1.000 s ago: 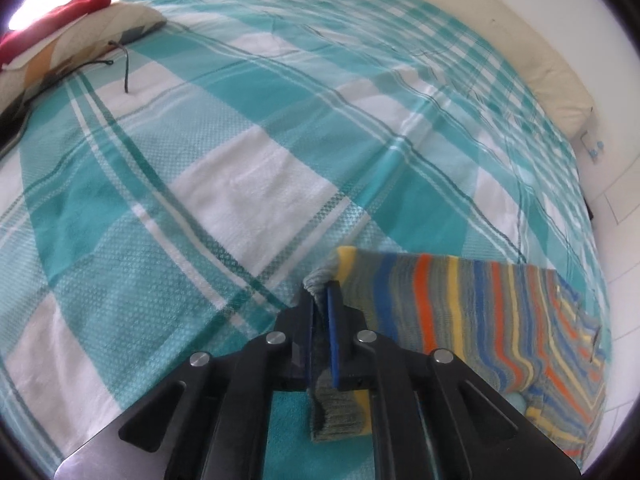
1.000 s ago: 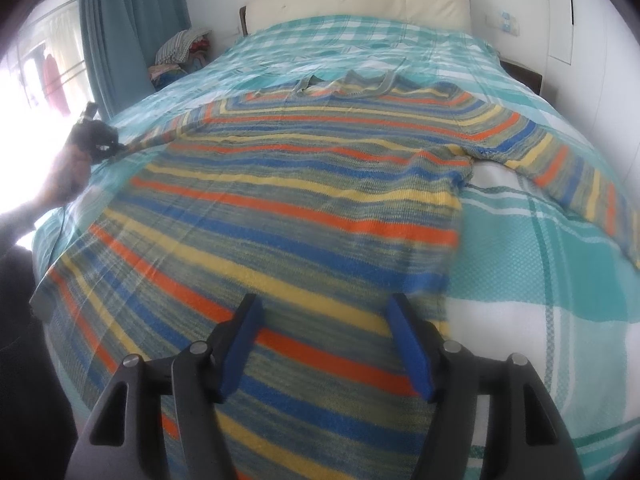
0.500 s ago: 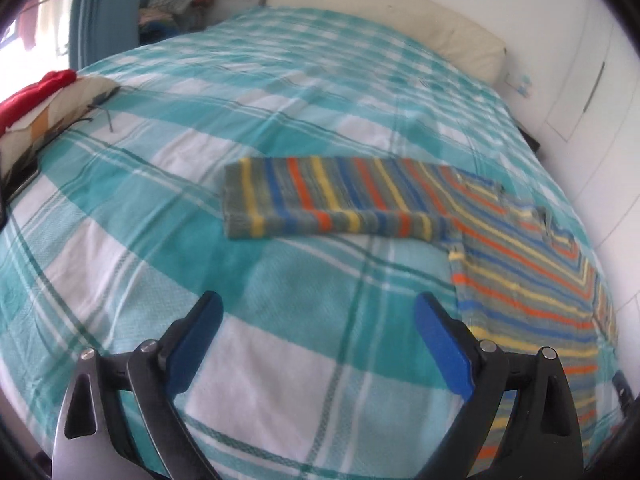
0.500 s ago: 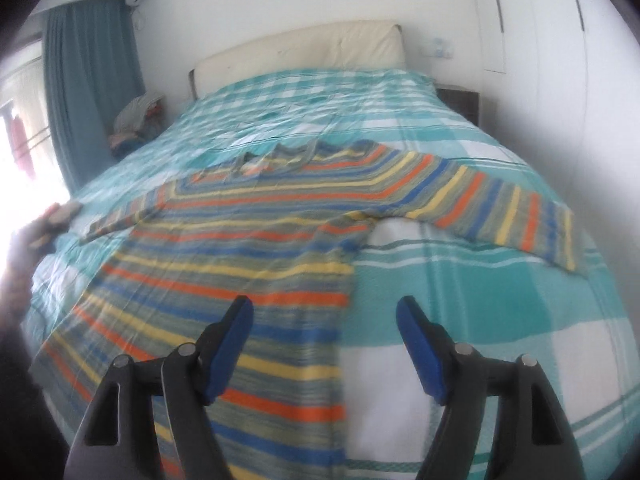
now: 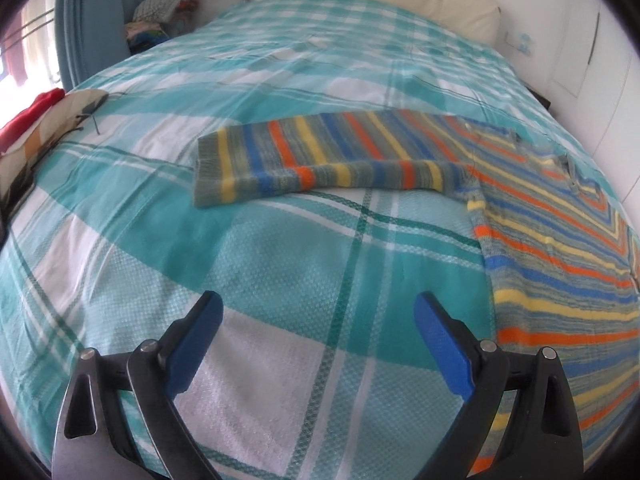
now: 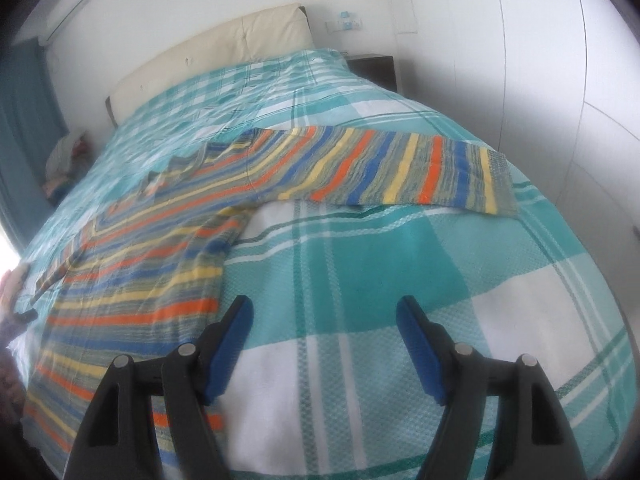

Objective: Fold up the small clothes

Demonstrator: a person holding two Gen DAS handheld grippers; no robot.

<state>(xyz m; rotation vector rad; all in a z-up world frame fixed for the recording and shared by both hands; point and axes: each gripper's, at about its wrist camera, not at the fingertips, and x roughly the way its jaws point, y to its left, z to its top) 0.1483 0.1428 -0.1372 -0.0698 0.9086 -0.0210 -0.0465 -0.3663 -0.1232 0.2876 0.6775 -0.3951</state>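
Note:
A striped knitted sweater (image 5: 560, 248) in orange, blue, yellow and grey lies spread flat on the bed. In the left wrist view one sleeve (image 5: 320, 160) stretches out to the left, well beyond my left gripper (image 5: 318, 320), which is open over bare bedspread with nothing between its blue pads. In the right wrist view the sweater's body (image 6: 160, 256) lies at the left and the other sleeve (image 6: 400, 168) reaches right. My right gripper (image 6: 324, 320) is open and empty, hanging over the bedspread just right of the sweater's side edge.
The bed has a teal and white checked cover (image 5: 280, 264) and a cream headboard (image 6: 216, 48). A pile of clothes (image 5: 36, 120) lies at the left edge, another heap (image 5: 164, 8) by the blue curtain. A dark nightstand (image 6: 372, 68) and white cupboards stand at the right.
My left gripper let go of the sleeve cuff, opened wide and drew back from it. My right gripper moved rightward off the sweater's body to the bedspread beside it.

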